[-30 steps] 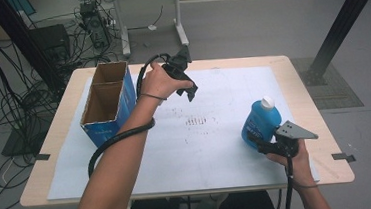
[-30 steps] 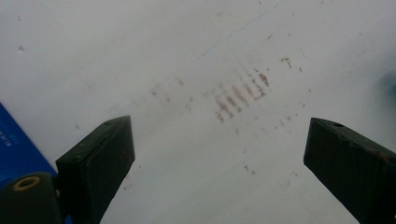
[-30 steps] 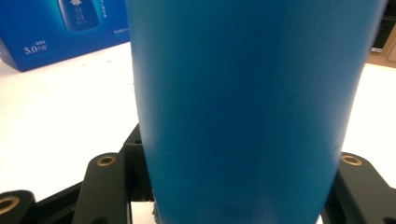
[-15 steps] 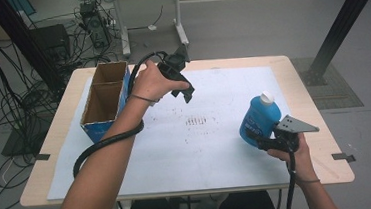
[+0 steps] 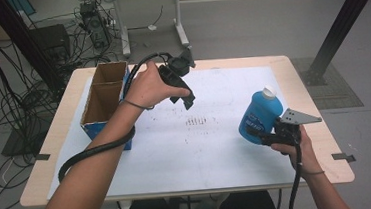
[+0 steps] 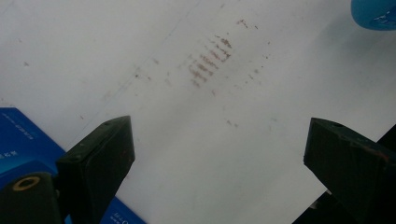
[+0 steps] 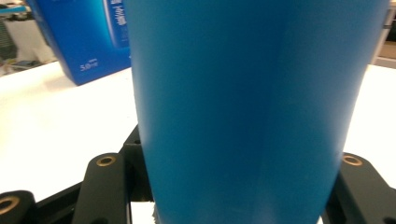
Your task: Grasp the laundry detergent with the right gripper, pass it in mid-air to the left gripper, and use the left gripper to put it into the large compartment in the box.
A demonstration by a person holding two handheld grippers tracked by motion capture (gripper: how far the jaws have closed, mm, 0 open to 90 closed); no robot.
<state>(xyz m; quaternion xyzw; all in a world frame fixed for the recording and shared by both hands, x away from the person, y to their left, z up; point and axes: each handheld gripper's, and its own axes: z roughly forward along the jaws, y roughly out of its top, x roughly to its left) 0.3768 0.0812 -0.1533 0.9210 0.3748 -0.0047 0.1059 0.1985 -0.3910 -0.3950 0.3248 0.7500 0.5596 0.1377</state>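
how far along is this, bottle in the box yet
Not yet. Done: the right hand-held gripper is shut on the blue plastic bottle, tilted at the table's right. The left hand-held gripper hangs open, empty. Left: carrying the bottle, probably into the open cardboard box.

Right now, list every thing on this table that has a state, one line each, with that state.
Blue bottle: white cap on, tilted, clamped in the right hand-held gripper.
Right hand-held gripper: shut on the blue bottle.
Left hand-held gripper: jaws wide apart, nothing between them, held above the white sheet.
Cardboard box: upright, top open, two compartments, no contents visible inside.
White sheet: flat on the table, marked with brown smudges.
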